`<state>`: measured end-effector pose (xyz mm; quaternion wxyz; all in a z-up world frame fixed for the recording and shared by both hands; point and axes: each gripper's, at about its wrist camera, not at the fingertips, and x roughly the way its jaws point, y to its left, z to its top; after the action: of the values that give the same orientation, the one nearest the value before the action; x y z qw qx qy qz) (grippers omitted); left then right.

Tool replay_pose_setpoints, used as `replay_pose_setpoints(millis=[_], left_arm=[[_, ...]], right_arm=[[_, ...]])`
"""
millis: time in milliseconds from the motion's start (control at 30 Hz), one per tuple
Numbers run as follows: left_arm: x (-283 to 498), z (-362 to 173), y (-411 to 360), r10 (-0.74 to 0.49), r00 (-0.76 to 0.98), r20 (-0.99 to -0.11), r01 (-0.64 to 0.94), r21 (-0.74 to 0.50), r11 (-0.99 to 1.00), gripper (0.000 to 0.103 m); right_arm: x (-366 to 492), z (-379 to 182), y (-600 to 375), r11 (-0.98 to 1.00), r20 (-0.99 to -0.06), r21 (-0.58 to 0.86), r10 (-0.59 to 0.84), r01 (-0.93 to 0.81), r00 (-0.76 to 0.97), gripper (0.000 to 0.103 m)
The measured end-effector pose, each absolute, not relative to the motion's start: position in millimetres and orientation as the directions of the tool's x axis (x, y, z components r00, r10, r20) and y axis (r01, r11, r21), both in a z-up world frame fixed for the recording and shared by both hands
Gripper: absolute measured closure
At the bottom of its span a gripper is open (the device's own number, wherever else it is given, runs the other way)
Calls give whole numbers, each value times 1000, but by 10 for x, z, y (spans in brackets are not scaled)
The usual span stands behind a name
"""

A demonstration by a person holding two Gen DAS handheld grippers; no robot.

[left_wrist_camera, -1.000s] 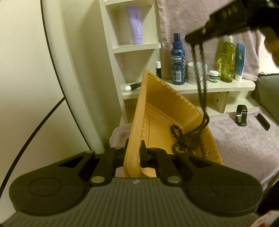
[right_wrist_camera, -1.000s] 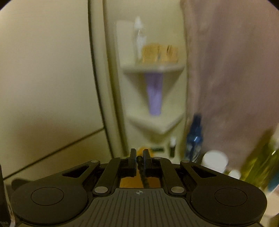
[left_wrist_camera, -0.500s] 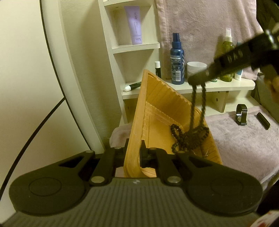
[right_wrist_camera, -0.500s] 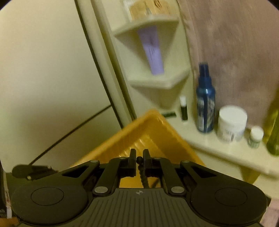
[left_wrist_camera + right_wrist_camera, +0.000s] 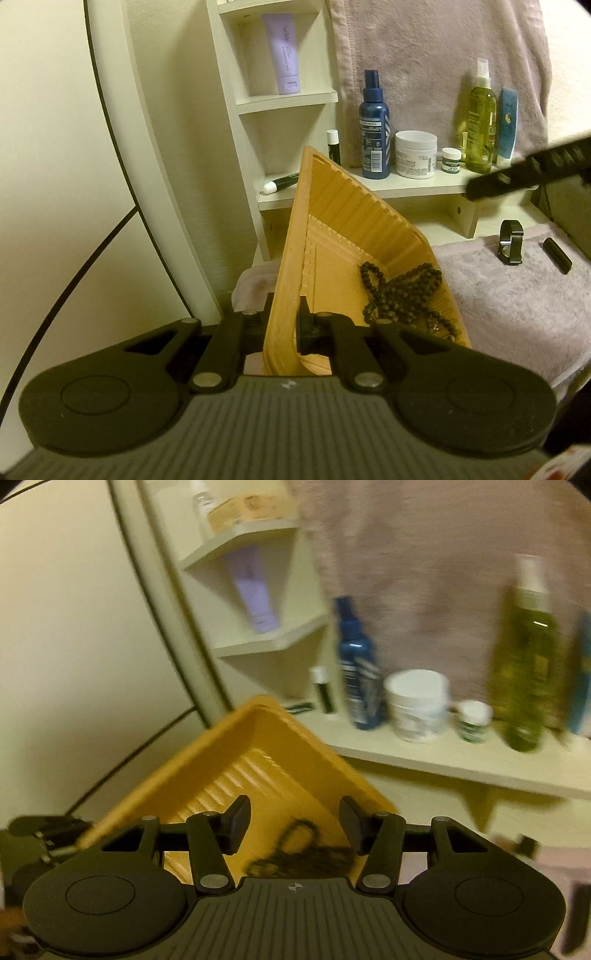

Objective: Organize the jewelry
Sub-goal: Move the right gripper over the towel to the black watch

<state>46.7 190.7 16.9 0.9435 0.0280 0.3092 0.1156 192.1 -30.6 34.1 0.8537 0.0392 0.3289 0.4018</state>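
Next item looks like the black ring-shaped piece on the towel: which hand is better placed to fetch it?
Probably the right. The right gripper is opening with nothing between its fingers, while the left gripper is clamped on the orange tray rim. The black ring piece lies on that side.

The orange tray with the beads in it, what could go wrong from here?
The left gripper holds the orange tray tilted by one wall, so the bead necklace heaped at its low side could slide out. The right gripper, jaws opening, hovers close and could bump the rim.
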Motion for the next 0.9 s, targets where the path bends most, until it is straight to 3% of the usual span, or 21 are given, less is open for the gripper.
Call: replay_pose_setpoints(millis=[333,633,900], left_arm=[[464,168,1894,237,783,-576,-201,127,971,96],[460,176,1878,240,782,-575,-198,137,971,96],[449,181,1862,243,781,-576,-197,142,970,96]], right_arm=[[1578,-159,-1163,851,-562,242,514,-466,647,49],[1431,-437,-1652,921,-606,238,389,-309,693,50],[1572,-498,-1637,943,-615,186,331,-277,715,50]])
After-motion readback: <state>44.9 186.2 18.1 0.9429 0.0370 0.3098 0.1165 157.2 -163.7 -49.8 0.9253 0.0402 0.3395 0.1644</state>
